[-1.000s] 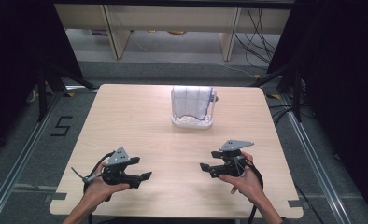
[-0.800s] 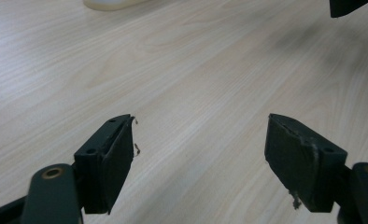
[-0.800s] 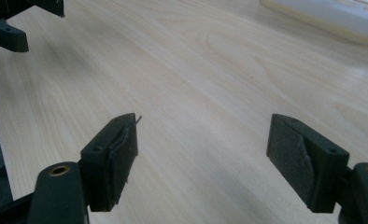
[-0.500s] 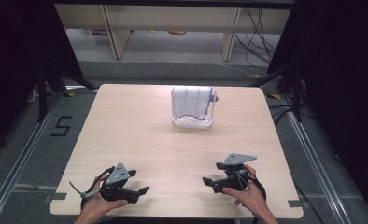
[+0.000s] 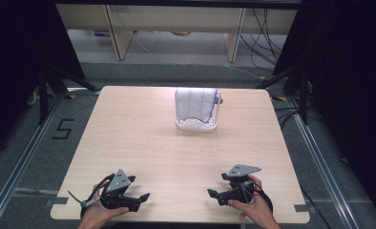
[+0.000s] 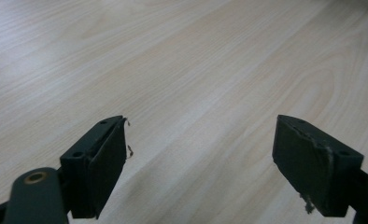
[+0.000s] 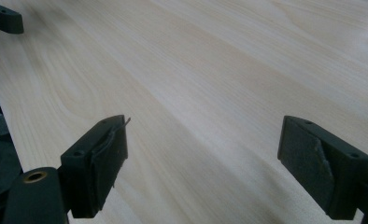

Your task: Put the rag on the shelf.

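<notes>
My left gripper (image 5: 142,196) rests low over the near left part of the wooden table (image 5: 176,152), its jaws pointing right. They stand wide apart over bare wood (image 6: 201,123); they have just been opening, with nothing between them. My right gripper (image 5: 214,190) sits near the front right, jaws pointing left toward the other gripper. It is open too (image 7: 204,120), having widened a moment ago, and holds nothing. A white basket (image 5: 197,125) with a pale cloth (image 5: 195,104) draped over it stands far off at the table's back middle.
A black jaw tip of the left gripper (image 7: 3,19) shows at the top left of the right gripper view. The table's near edge (image 5: 176,222) runs just below both hands. Dark frames and cables stand on the floor around the table.
Both hands have drawn back toward the near edge of the table and sunk closer to its surface. The basket has not moved.
</notes>
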### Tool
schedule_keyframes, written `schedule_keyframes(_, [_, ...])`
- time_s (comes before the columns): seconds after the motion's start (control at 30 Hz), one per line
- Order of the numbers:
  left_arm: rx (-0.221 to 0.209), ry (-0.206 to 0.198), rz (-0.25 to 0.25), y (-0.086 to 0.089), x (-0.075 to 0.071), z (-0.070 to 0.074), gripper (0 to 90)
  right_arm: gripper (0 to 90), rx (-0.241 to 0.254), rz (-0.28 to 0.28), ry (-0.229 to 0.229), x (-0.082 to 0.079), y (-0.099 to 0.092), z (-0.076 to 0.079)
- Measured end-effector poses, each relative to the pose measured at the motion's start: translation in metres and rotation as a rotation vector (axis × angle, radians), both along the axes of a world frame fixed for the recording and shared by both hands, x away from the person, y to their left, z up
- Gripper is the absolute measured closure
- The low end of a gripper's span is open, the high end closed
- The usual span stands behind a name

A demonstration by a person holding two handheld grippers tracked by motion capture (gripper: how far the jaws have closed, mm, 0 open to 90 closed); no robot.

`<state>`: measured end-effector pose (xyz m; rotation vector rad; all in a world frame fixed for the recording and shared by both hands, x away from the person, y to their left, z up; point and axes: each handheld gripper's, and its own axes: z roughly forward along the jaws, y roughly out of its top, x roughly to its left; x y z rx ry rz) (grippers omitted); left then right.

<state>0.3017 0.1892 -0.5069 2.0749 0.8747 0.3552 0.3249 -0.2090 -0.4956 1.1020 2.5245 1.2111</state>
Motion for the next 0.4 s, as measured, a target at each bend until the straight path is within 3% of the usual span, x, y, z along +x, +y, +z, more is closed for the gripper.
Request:
schedule_keyframes(0.13, [0.003,0.003,0.014,0.0028,0.0016,-0.0003,16.5,16.8,0.003,0.023,-0.002,0.0000,0.0006,-0.0012])
schedule_keyframes(0.27, [0.015,0.003,0.020,0.0049,0.0038,-0.0007,16.4,16.8,-0.002,0.009,0.001,0.0005,0.0003,-0.0020])
schedule_keyframes(0.33, [-0.001,0.007,0.018,0.0031,0.0031,-0.0016,16.3,16.8,0.002,-0.014,0.018,-0.0015,0.0011,-0.0009])
schedule_keyframes(0.4, [-0.001,0.009,0.018,0.0028,0.0033,-0.0016,16.0,16.8,-0.008,0.002,-0.015,0.0007,-0.0002,-0.0012])
